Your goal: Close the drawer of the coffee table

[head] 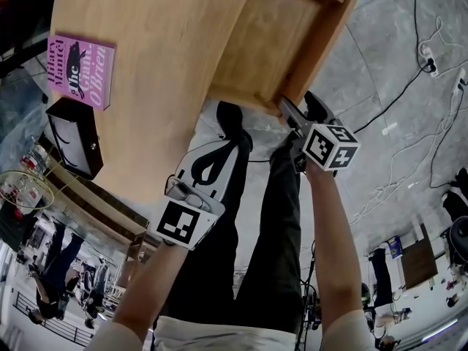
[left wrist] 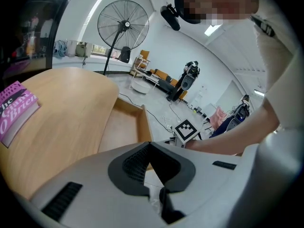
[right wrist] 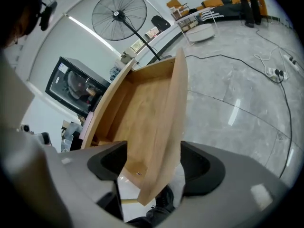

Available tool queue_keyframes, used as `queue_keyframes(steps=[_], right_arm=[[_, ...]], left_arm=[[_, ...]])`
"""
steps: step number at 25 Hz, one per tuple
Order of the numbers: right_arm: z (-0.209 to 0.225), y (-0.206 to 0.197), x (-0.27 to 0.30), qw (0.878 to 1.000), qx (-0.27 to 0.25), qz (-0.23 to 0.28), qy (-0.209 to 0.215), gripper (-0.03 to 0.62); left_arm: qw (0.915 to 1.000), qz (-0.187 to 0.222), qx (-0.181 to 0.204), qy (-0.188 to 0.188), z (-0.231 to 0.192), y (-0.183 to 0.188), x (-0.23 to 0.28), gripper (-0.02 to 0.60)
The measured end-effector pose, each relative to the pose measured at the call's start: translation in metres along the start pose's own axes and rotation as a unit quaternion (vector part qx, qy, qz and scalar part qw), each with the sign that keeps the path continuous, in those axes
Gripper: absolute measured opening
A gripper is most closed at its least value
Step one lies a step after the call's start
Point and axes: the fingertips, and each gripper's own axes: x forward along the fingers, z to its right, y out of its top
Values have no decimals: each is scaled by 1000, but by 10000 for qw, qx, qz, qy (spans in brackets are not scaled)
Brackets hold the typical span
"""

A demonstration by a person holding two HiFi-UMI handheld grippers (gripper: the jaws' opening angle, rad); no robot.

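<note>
Straddling drawer front (right wrist: 171,118), right gripper (right wrist: 154,161) jaws apart; left gripper (left wrist: 151,147) closed empty beside it; suggest square, steady push inward

Pink book (head: 80,70) w/ black box (head: 73,136) just beside; fan (left wrist: 123,24) & TV (right wrist: 71,85) in bkgd; cables (head: 430,58) on floor (head: 380,42).

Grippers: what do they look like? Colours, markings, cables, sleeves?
The left gripper and right gripper match: light grey moulded shells, with dark grey pads on the tongs. Each carries a white marker cube printed with black squares. No cables visible. Forearms are bare below short white sleeves.
</note>
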Motion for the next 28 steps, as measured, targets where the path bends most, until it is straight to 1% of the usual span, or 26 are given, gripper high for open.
queue_keyframes(steps=[2,5,9,12,18,22,28], right_arm=[[-1,0,8,10000,15,-1,28,358],[-5,4,15,10000,15,41,53,359],[-9,6,19,9995,261,162,9,365],[-13,9,18,9989,417,194,42,408],[-27,5,18,9981,583,157,145,410],[-30,9,16,9966,765,298,100,411],[-41,14,14,9960,761,445,113,413]], left_arm=[[10000,-1,-31,7,-2,-3,2,8],[9999,-6,-108,22,-4,-6,3,8],[9998,6,-178,24,-9,-10,2,8],[9998,-2,-196,17,-11,-11,2,8],[9997,25,-240,36,-19,-9,0,8],[9996,70,-263,46,-24,-6,-3,8],[9995,101,-299,75,-34,-5,-9,8]])
